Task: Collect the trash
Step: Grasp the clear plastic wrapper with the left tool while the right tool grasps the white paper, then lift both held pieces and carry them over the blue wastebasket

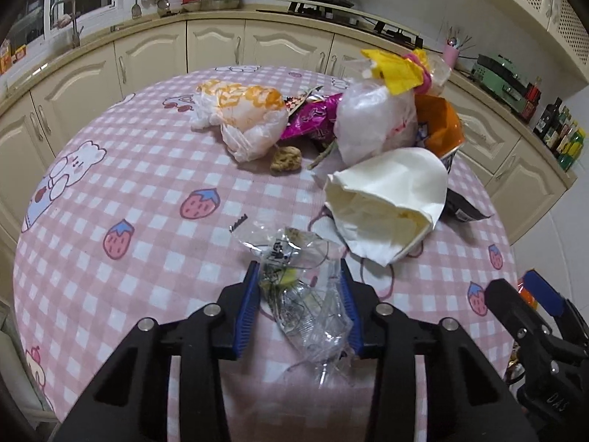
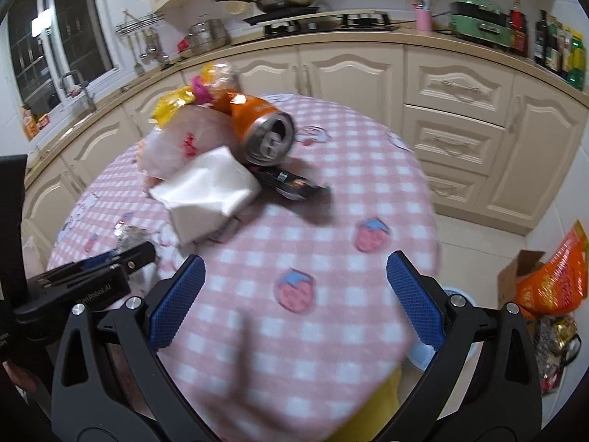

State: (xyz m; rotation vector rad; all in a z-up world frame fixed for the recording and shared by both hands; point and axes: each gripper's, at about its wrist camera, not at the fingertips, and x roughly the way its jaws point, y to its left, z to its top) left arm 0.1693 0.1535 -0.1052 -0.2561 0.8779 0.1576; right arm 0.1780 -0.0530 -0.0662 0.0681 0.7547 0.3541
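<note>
My left gripper (image 1: 298, 263) is shut on a crumpled clear plastic wrapper (image 1: 313, 316) lying on the pink checked tablecloth (image 1: 129, 191); both blue pads touch it. Just beyond lies a crushed white paper cup (image 1: 386, 191). Behind it is a heap: a white-and-orange plastic bag (image 1: 246, 114), a pink foil wrapper (image 1: 313, 118), a white bag (image 1: 375, 118) topped with yellow paper, a brown lump (image 1: 286, 158) and a black wrapper (image 1: 464, 210). My right gripper (image 2: 294, 258) stands open over bare cloth near the table's front edge, nothing between its pads. An orange can (image 2: 265, 129) lies tipped on the heap.
Cream kitchen cabinets (image 2: 460, 88) and a counter with a stove and bottles curve around the round table. On the floor to the right stand a cardboard box (image 2: 515, 276) and an orange bag (image 2: 552, 280) of rubbish. The table's right edge (image 2: 434, 228) drops off close by.
</note>
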